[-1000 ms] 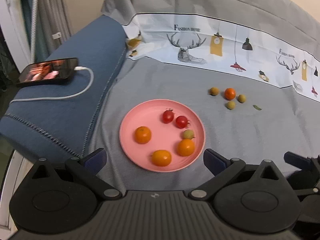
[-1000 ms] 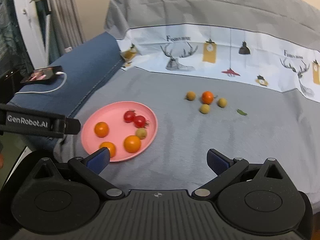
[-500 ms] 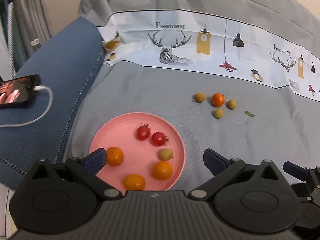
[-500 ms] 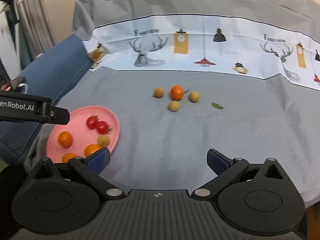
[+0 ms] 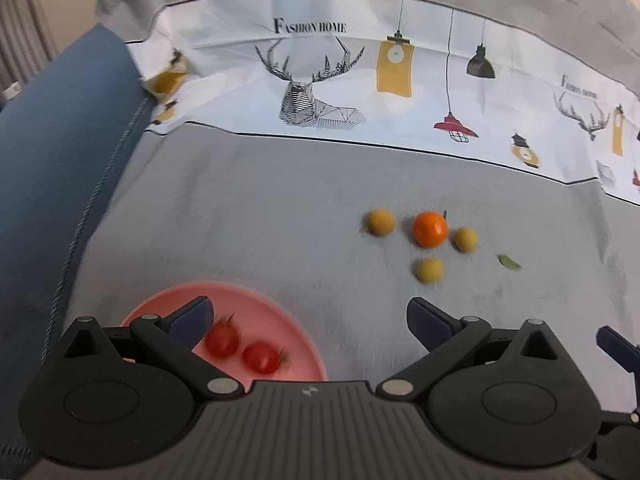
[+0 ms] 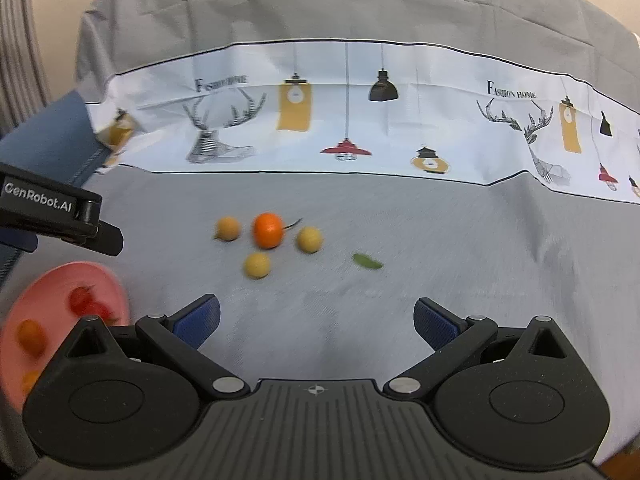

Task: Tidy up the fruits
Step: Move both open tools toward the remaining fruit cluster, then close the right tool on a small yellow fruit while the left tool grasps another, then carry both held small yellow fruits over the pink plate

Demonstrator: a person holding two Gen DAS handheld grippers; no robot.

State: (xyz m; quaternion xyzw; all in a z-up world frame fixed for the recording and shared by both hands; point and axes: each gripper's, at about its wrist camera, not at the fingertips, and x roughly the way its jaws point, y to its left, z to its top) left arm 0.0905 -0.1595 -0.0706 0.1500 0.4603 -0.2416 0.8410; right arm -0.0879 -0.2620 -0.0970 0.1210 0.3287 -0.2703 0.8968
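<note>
From the left wrist, the left gripper (image 5: 308, 318) hangs with its jaws spread wide and nothing between them, its left finger over the pink plate (image 5: 280, 312). Two cherry tomatoes (image 5: 240, 346) lie on the plate — presumably the collecting spot. Ahead on the grey cloth (image 5: 240, 208) sit a small orange (image 5: 429, 229) and three yellowish round fruits (image 5: 429, 270) close around it, well apart from the plate, with a green leaf (image 5: 509, 262) beside them.

From the right wrist, the right gripper (image 6: 316, 320) is likewise released and empty, aimed toward the same loose cluster (likely the next pick). The orange (image 6: 268, 230) lies ahead, slightly left — the plate (image 6: 52, 280) at far left.
</note>
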